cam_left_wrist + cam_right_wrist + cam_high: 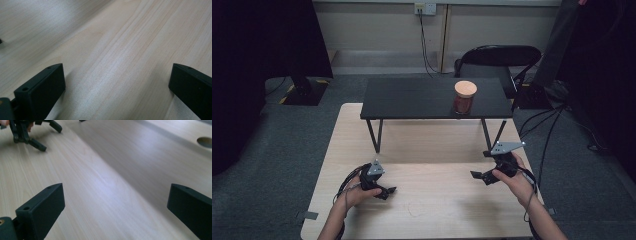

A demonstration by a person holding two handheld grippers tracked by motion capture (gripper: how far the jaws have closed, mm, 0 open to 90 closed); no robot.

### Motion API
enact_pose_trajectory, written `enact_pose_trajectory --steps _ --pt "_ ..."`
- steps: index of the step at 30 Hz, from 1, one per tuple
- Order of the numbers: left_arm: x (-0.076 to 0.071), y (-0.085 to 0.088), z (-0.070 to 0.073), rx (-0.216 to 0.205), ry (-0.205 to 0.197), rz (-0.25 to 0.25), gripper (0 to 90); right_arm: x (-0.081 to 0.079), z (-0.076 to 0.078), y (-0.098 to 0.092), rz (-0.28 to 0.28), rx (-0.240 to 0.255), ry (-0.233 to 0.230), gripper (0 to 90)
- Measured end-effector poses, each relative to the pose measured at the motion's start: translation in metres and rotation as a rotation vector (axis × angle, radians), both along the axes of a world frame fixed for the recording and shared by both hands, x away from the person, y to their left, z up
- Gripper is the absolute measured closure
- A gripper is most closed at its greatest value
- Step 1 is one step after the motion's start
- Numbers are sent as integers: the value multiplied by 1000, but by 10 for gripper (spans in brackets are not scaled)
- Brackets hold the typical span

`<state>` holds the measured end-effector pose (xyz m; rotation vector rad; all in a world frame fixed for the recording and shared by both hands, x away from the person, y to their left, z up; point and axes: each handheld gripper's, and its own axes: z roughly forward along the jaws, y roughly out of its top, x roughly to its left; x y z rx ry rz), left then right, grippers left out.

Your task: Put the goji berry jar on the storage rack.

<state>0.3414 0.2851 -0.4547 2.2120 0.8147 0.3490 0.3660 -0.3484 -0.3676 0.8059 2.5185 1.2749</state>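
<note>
The jar (465, 97) is stood upright on the black shelf (412, 97); both grippers' fingers (40, 90) (40, 207) are spread above the bench (432, 200).

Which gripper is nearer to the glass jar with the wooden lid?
Right. The right gripper is just below the jar; the left gripper is farther left.

In the high view the person's forearms are cut off by the bottom edge. The black folding chair (499, 57) behind the low black table (412, 97) is partly hidden by that table's top. The contents of the small brown jar with a round wooden lid (465, 97) are too dim to tell. In the left gripper view the black fingers (40, 92) run off the bottom edge, and likewise in the right gripper view.
</note>
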Motion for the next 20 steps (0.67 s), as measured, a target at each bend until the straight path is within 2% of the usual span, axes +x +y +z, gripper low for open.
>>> enact_pose_trajectory --steps 4,8,12,16,20 --pt "0 0 0 0 0 0 0 -4 -16 -6 -1 1 26 4" --pt "0 0 0 0 0 0 0 -13 -29 -11 -9 -2 17 3" --pt "0 0 0 0 0 0 0 -19 -43 -14 19 -7 20 4" --pt "0 0 0 0 0 0 0 -26 -59 -17 21 -17 26 5" --pt "0 0 0 -1 0 0 0 -30 -66 -18 15 -18 31 4"
